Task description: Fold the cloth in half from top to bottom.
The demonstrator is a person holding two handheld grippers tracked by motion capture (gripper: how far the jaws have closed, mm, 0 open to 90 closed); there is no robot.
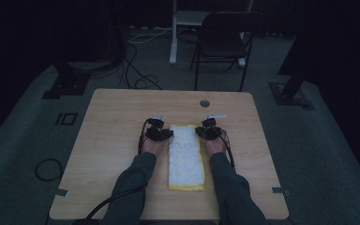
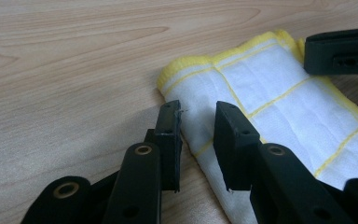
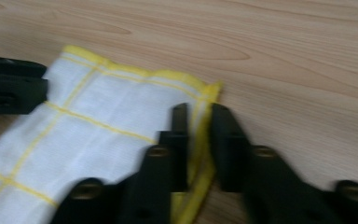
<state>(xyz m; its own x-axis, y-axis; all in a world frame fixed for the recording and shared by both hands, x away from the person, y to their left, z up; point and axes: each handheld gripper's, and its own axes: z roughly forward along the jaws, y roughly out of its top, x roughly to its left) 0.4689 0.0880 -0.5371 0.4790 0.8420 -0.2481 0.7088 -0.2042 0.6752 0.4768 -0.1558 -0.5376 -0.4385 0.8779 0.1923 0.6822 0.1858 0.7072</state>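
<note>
A white cloth with yellow grid lines and a yellow hem [image 1: 186, 152] lies folded into a long strip on the wooden table [image 1: 117, 117]. My left gripper [image 1: 168, 133] is at the strip's far left corner. Its jaws are open and straddle the cloth's edge [image 2: 279, 93], with the left gripper's tips [image 2: 198, 109] low over it. My right gripper [image 1: 199, 131] is at the far right corner. Its jaws [image 3: 199, 109] stand a little apart on either side of the yellow hem [image 3: 102, 107]. The other gripper's black jaw shows across the cloth in each gripper view.
A round cable hole [image 1: 204, 103] sits in the table's far edge area. Beyond the table stand a black folding chair [image 1: 225, 37] and a white desk leg [image 1: 173, 33]. Cables [image 1: 136, 75] lie on the dark carpet, with stand bases on both sides.
</note>
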